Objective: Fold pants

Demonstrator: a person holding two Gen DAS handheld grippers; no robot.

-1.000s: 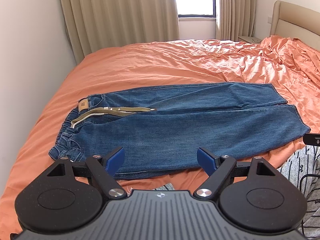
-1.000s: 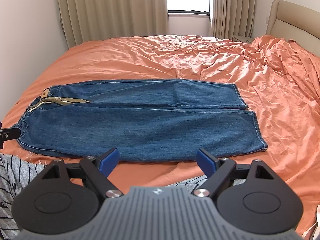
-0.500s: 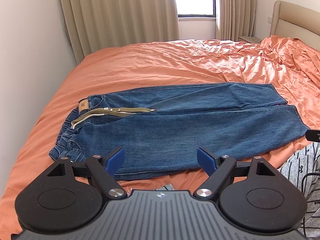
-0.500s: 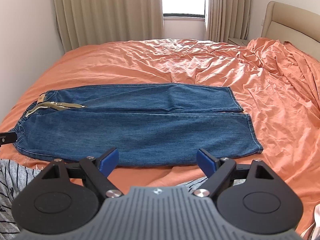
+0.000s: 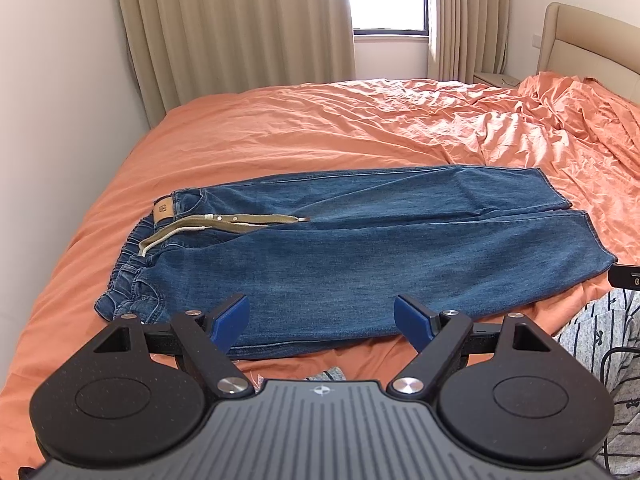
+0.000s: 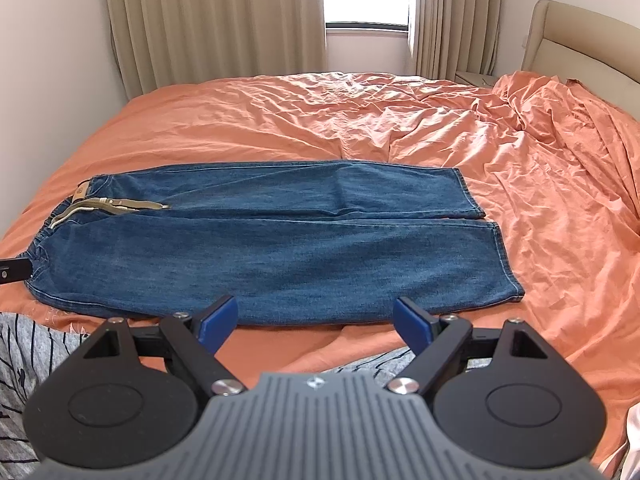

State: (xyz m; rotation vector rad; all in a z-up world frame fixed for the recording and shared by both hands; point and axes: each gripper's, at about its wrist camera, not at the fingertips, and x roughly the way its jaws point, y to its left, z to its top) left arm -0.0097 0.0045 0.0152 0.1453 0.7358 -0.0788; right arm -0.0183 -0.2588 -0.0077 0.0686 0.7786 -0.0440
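Blue jeans [image 5: 360,256] lie flat on the orange bed, waistband at the left, leg hems at the right, an olive belt [image 5: 240,222] trailing from the waist. They also show in the right wrist view [image 6: 280,248]. My left gripper [image 5: 322,316] is open and empty, held above the near edge of the jeans toward the waist end. My right gripper [image 6: 314,318] is open and empty, above the near edge toward the hems. A tip of the other gripper shows at the frame edge [image 5: 626,278] in the left wrist view.
The orange bedsheet [image 6: 400,120] is wrinkled and bunched toward the headboard [image 6: 580,40] at right. Curtains [image 5: 240,32] and a wall stand behind the bed. Grey striped clothing [image 6: 24,344] lies at the near edge.
Both grippers have drifted slightly; the right wrist view has shifted a little to the left and closer. Jaws stay open. The jeans have not moved.
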